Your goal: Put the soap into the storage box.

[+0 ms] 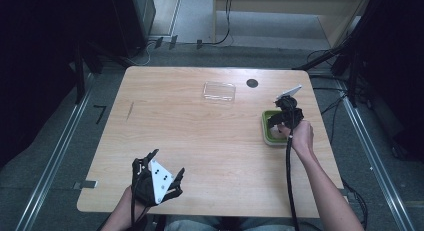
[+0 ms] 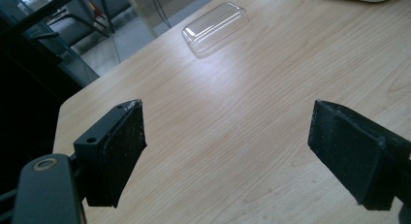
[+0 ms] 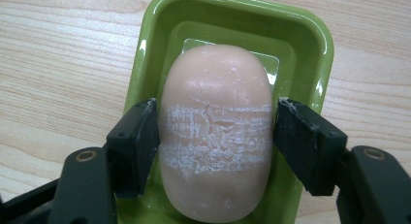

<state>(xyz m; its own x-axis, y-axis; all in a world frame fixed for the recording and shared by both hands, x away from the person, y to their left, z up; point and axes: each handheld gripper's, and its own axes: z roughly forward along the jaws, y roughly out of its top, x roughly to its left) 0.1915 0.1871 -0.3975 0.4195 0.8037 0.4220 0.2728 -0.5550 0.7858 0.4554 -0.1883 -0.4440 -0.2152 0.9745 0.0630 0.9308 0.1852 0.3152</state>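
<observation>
Now squeezing a pink soap bar (image 3: 215, 136) from both sides, right hand-held gripper (image 3: 215, 146), jaws tight on it, soap down in the green dish (image 3: 145, 54) near the right edge of the wooden surface (image 1: 200, 136). Over at the near left corner, left hand-held gripper (image 2: 228, 151), jaws wide apart and holding nothing. Farther back, a clear plastic lid (image 2: 214, 26) lying flat.

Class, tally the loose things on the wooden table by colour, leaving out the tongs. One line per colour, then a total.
Clear: 1, the clear plastic rectangular lid
Green: 1, the green plastic rectangular soap dish
Pink: 1, the pale pink oval bar of soap, lying in the dish
Total: 3
</observation>
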